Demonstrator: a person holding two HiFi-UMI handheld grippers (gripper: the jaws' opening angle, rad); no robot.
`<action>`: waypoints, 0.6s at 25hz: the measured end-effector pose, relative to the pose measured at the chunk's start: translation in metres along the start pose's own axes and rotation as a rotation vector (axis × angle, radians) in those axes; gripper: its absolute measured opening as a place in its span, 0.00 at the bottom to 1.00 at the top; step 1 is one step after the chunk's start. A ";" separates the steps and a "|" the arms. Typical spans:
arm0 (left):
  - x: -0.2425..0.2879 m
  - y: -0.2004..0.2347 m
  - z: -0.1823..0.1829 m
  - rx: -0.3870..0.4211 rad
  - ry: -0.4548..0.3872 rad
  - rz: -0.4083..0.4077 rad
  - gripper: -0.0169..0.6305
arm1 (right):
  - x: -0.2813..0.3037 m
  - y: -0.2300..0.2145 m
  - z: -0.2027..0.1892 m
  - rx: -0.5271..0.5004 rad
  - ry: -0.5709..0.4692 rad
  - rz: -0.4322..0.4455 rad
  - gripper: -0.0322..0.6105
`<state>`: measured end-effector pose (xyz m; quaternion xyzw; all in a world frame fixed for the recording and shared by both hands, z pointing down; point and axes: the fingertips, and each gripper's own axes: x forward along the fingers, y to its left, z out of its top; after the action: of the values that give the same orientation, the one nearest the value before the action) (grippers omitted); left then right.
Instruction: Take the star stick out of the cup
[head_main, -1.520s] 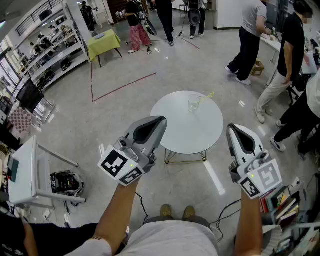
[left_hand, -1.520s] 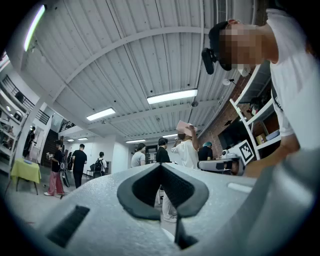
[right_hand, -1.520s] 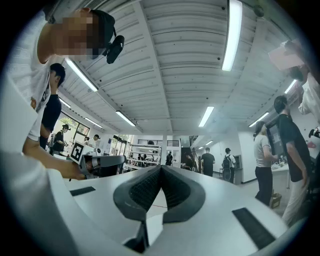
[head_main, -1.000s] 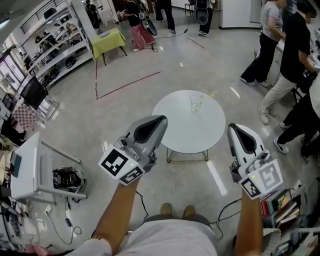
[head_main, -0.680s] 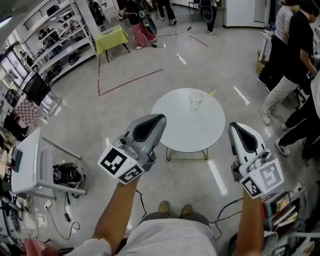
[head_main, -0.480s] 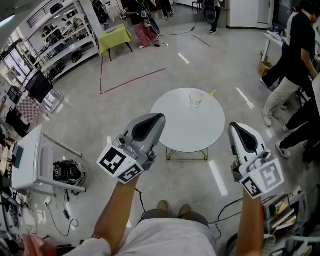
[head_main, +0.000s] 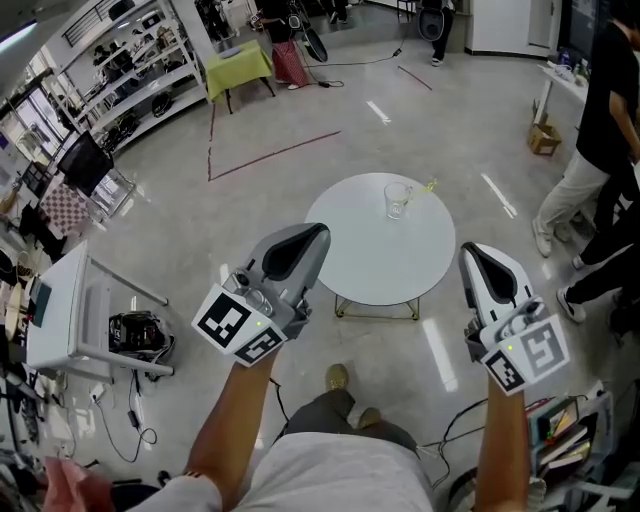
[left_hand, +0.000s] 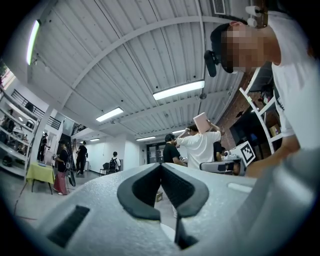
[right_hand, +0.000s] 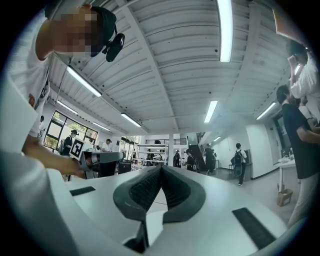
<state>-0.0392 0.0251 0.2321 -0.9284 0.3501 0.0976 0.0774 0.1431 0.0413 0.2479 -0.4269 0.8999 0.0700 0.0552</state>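
Note:
A clear glass cup (head_main: 396, 199) stands near the far edge of a round white table (head_main: 380, 240) in the head view. A thin yellow-green star stick (head_main: 424, 188) leans out of it to the right. My left gripper (head_main: 312, 237) is held up well short of the table, jaws shut and empty. My right gripper (head_main: 470, 256) hovers to the right of the table, also shut with nothing in it. In the left gripper view my left gripper (left_hand: 160, 165) points up at the ceiling, and so does my right gripper (right_hand: 160, 168) in its own view; neither view shows the cup.
A grey floor surrounds the table. A white cart (head_main: 60, 325) with a black bag stands at left, shelves (head_main: 130, 70) and a yellow-green table (head_main: 240, 62) at the back left. People (head_main: 610, 110) stand at right. Cables and books (head_main: 560, 440) lie at lower right.
The view has shifted slightly and the person's foot has stepped forward. People at the right have moved off toward the edge. Both grippers keep their pose, shut.

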 end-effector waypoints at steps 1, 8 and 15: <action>0.002 0.003 -0.001 0.000 0.000 0.000 0.05 | 0.003 -0.002 -0.001 0.001 0.003 0.000 0.07; 0.019 0.036 -0.013 -0.007 -0.009 -0.010 0.05 | 0.031 -0.018 -0.015 -0.006 0.031 -0.021 0.07; 0.056 0.081 -0.033 -0.014 -0.011 -0.035 0.05 | 0.074 -0.048 -0.035 -0.006 0.063 -0.057 0.07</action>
<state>-0.0476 -0.0772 0.2453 -0.9343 0.3329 0.1036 0.0746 0.1320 -0.0510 0.2672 -0.4546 0.8884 0.0575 0.0277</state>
